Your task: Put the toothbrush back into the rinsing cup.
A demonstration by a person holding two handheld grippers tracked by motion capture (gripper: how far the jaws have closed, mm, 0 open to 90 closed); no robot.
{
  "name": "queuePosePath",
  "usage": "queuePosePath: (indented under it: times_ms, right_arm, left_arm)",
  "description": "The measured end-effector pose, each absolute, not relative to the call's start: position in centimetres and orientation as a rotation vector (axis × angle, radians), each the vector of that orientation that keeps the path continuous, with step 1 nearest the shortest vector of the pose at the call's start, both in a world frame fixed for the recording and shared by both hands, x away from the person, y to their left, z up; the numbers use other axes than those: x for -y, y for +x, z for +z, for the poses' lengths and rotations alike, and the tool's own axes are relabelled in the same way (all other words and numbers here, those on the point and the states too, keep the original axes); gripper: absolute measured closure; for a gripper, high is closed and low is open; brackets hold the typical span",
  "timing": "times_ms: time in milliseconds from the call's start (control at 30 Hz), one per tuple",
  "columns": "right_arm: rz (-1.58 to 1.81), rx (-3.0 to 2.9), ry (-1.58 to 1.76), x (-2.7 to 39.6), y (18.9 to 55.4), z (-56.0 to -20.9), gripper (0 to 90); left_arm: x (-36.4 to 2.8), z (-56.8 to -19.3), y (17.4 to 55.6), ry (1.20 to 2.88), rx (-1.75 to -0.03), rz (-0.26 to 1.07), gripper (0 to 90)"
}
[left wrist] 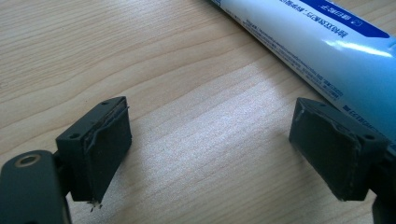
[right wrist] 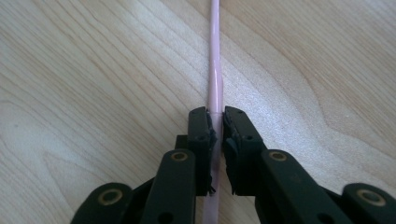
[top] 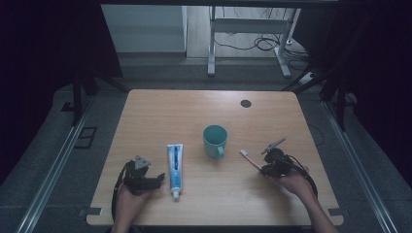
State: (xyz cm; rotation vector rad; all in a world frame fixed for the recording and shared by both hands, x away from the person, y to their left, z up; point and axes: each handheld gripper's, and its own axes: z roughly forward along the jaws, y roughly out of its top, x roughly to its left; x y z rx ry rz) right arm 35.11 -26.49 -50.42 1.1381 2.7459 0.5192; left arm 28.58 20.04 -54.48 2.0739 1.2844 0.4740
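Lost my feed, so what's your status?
Right gripper shut on toothbrush. Left gripper open, beside toothpaste. Cup stands apart, nothing blocking.

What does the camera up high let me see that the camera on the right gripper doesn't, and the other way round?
The high view takes in the green cup, the toothpaste tube, the left gripper beside it, both of the person's hands and the floor beyond the table. The right gripper view gives the close detail: the right gripper with its black pads closed tight on the toothpaste-free pink handle of the toothbrush. Both views share that toothbrush, the gripper clamping it, and the pale wooden tabletop.
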Motion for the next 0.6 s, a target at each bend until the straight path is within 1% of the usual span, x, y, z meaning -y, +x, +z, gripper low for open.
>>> queuePosePath:
  times_ms: [600]
  right_arm:
    - [0.149,-2.925,1.126,24.0,38.1,-49.9,77.0]
  left_arm:
    - [-20.0,-54.5,28.6,2.074,-1.284,0.473,13.0]
